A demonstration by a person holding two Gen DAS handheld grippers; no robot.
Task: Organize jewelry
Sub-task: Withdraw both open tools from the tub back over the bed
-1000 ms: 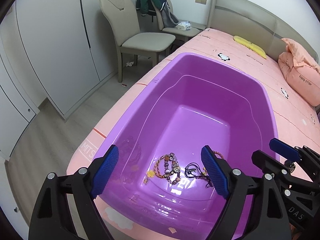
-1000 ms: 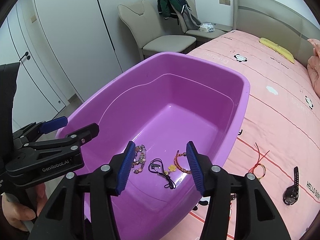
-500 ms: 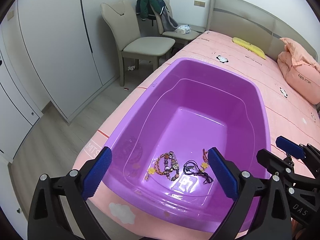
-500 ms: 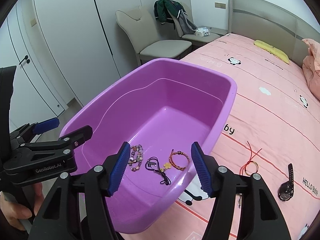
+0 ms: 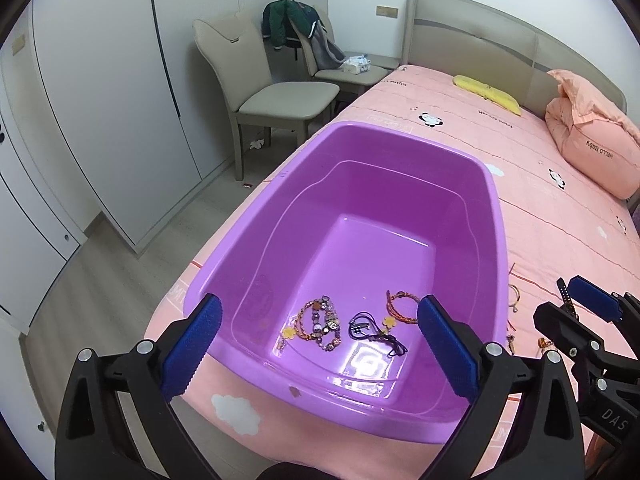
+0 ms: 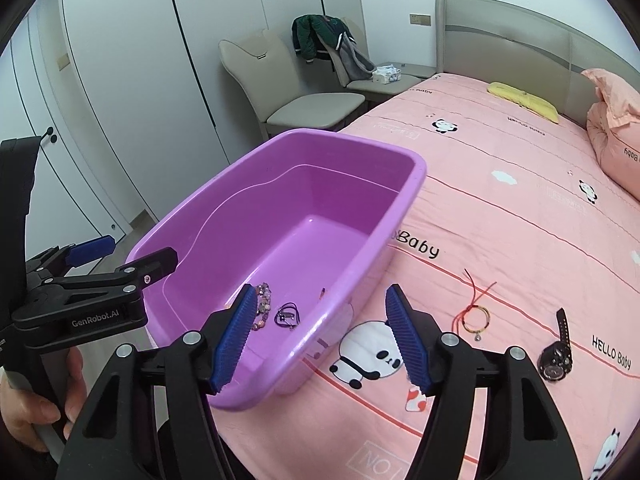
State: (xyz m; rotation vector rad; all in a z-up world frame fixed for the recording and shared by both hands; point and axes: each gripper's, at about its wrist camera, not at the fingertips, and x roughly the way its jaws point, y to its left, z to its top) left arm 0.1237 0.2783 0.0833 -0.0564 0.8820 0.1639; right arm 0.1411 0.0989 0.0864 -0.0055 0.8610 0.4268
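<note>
"HELLO Baby" on pink bedsheet (image 6: 520,220), "GenRobot.AI" on left gripper (image 6: 124,252), "DAS", maybe cut off, on right gripper (image 6: 320,336), both spread w/ jaws just widening, empty

Purple tub (image 5: 486,184) centre frame, glossy; pink bedsheet (image 6: 500,208) with black-and-white pandas, white clouds, thin red lines and black "HELLO Baby" lettering; in the tub, beaded bracelet (image 5: 320,322) in purple, brown and gold with a yellow flower, dark purple cord (image 5: 370,330), orange-red braided bracelet (image 5: 402,306); on the sheet lower right, red string bracelet (image 6: 474,308) and black watch (image 6: 556,354); yellow cushion (image 5: 486,92) upper right; peach pillow (image 5: 592,140) far right; beige chair (image 5: 272,92); dark green jacket (image 5: 290,24); white wardrobe doors (image 5: 100,80) left; grey-beige headboard (image 6: 508,32); blue gripper pads (image 6: 236,338) on black frames.
</note>
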